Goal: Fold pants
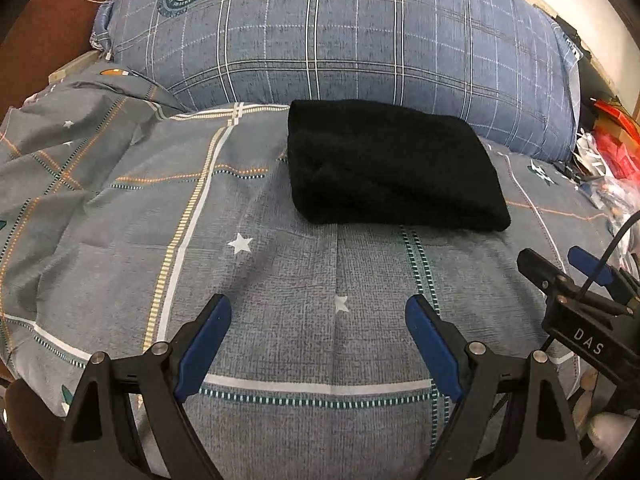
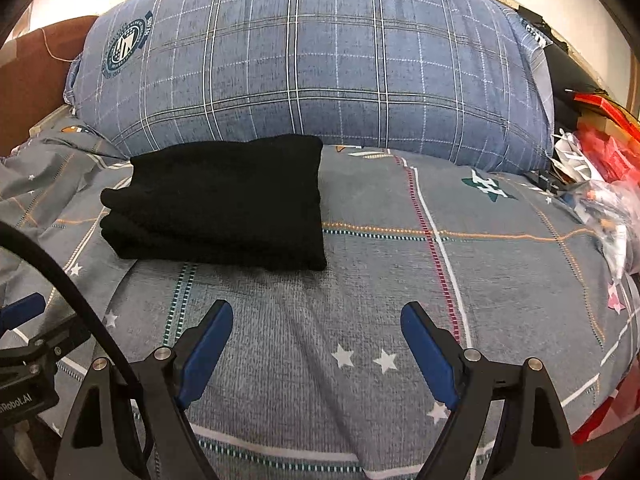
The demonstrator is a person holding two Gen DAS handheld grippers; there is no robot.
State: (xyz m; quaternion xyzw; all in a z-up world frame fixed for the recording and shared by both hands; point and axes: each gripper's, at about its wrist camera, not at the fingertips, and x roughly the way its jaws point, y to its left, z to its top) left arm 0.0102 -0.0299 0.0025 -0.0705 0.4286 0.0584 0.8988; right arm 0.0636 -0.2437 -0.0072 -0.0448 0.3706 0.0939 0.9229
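the blue-padded fingers (image 1: 206, 344) of the left gripper (image 1: 318, 340) stand wide apart with only bedding between them, and the right gripper (image 2: 316, 340) is the same, spread wide and holding nothing. both hang over a grey bedspread (image 1: 280, 264), a woven-looking cloth printed with small white stars and dashed lines in orange, teal and white, creased toward the left. beyond the fingers lies the pants (image 1: 392, 168), black, fuzzy and soft-edged, folded into a thick rectangular bundle flat on the bedspread; its long axis runs left to right across the bed, and it sits just in front of a big blue plaid pillow (image 1: 340, 40) with a round crest at its left end. the right wrist view shows the stacked layers at the bundle's left end; the left wrist view shows only its top and near edge. at the far right of the left wrist view the right gripper appears, while red and plastic-wrapped clutter (image 2: 600, 168) lines the bed's right side.
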